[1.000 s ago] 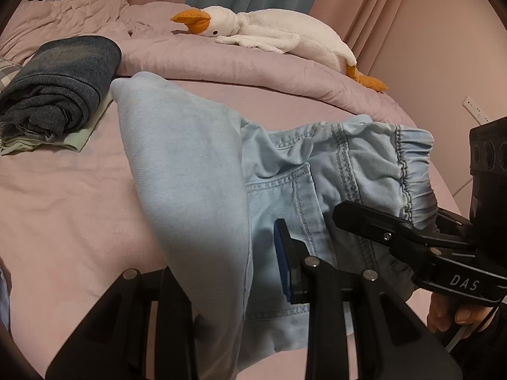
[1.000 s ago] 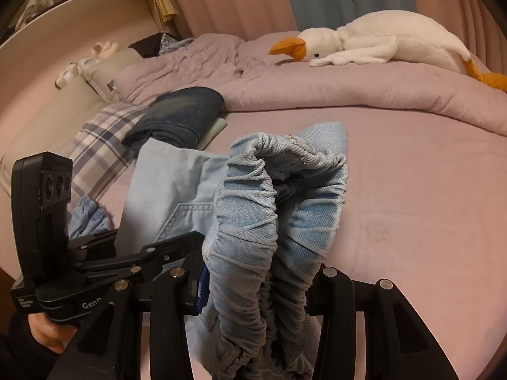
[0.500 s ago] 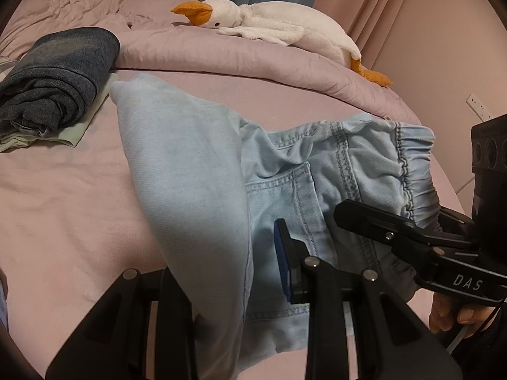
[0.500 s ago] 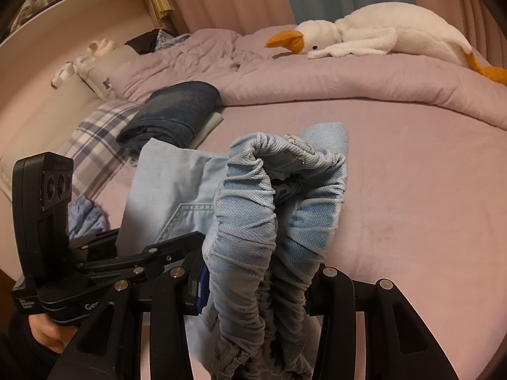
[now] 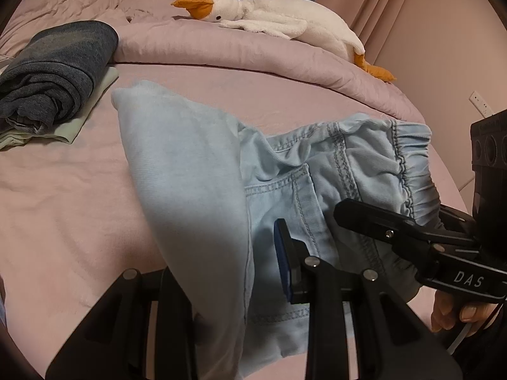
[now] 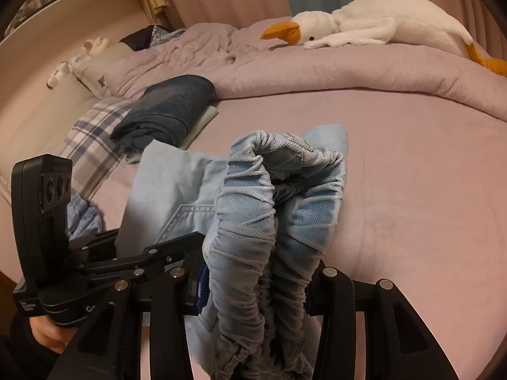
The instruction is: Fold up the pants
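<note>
On the pink bed (image 5: 57,209), light blue pants (image 5: 317,171) hang partly lifted, lower cloth draping onto the sheet.

Left claw (image 5: 221,281): clenched on a doubled fold of the leg fabric; cloth fills the gap between its fingers and rises away toward the far side of the bed.

Right claw (image 6: 256,288): clenched on the bunched elastic waistband (image 6: 253,221), which stands up in a thick gathered loop between its fingers.

Change over the last second: almost none. Both grips look the same as before and the pants keep the same shape; only the background has slid slightly in both wrist views, so the hands drift a little together.

Judgement: a hold phase mid-fold. Garment is gathered at two points but not yet laid flat; the fold is not completed.

Other items: folded dark jeans (image 5: 54,72) on a pale green cloth, near the pants' far corner. Plush goose (image 5: 272,22) on the rolled duvet, well apart.
</note>
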